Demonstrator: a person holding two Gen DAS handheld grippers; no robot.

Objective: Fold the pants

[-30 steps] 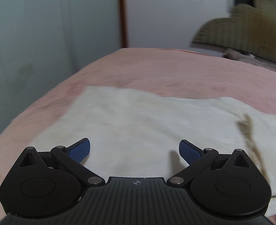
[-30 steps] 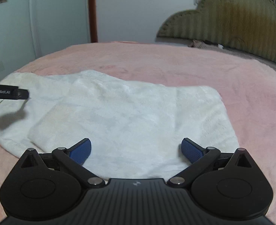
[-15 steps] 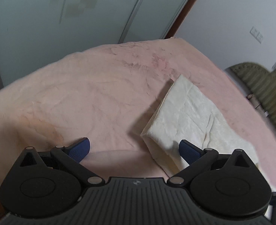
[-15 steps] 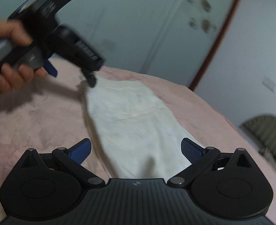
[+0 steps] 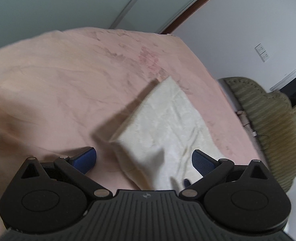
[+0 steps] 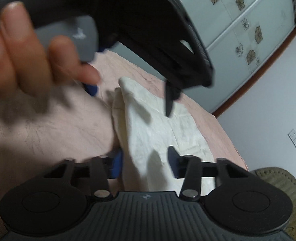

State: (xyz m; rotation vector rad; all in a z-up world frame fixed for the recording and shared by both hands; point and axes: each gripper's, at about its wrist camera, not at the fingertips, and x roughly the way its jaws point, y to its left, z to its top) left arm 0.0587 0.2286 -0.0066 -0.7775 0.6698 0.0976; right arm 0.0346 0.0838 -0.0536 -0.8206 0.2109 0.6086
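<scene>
The cream-white pants [image 5: 164, 124] lie folded in a long strip on the pink bedspread [image 5: 57, 84]. My left gripper [image 5: 144, 158] is open, with the near corner of the strip between its blue pads [image 5: 83, 158]. In the right wrist view the pants [image 6: 160, 132] run away from me. My right gripper [image 6: 145, 163] has its fingers partly closed around the near end of the cloth, which bunches up between them. The left gripper's black body [image 6: 158, 40] and the hand holding it fill the upper left, hovering over the far end.
An olive padded headboard [image 5: 272, 124] stands along the right edge of the bed. Pale wardrobe doors with flower decals [image 6: 248, 30] and a white wall with a socket [image 5: 262, 52] lie beyond the bed.
Both grippers have swung round to the end of the folded strip. My right gripper's fingers have narrowed from wide open around the cloth's near end. The left gripper has moved closer to the right one.
</scene>
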